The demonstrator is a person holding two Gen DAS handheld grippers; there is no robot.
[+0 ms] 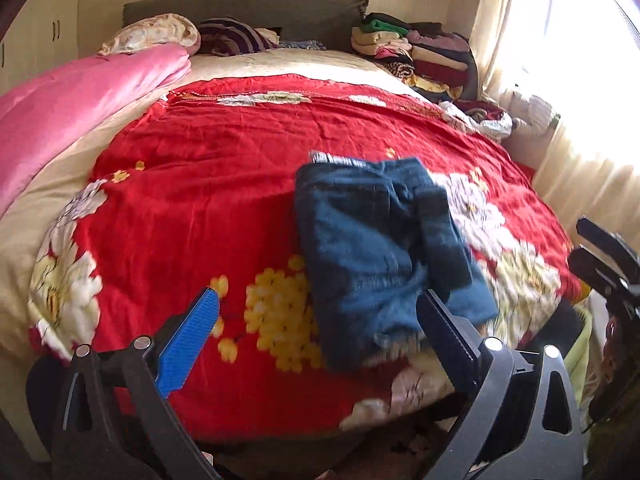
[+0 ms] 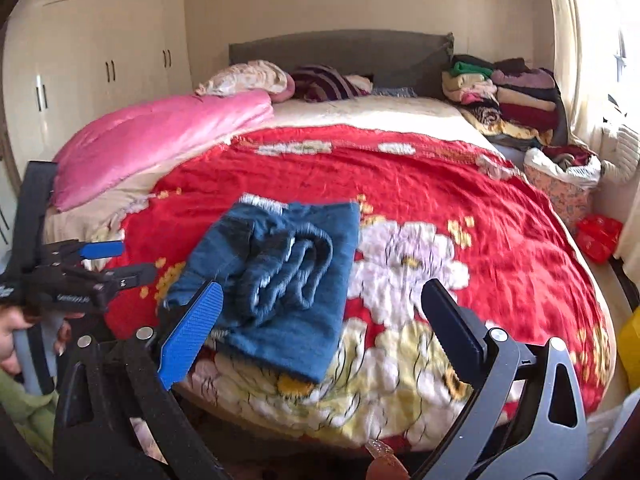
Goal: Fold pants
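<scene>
One rumpled, seemingly denim pants (image 2: 280, 280) bundle on floral blanket (image 2: 460, 184).

Daylight floods in from window (image 1: 580, 32) at my two o'clock, blown out to white glare; curtain (image 1: 512, 40) glows. Room bright, shadows soft. Fisheye bends wardrobe (image 2: 92, 60) and bed (image 2: 400, 112) edge hard toward frame rims, corners dark. Motion blur smears pants (image 1: 384, 248) and blanket (image 1: 220, 200) flowers in my left view; right view also soft.

red floral blanket (image 2: 460, 184), pink quilt (image 2: 160, 136), clothes pile (image 2: 508, 96)
</scene>
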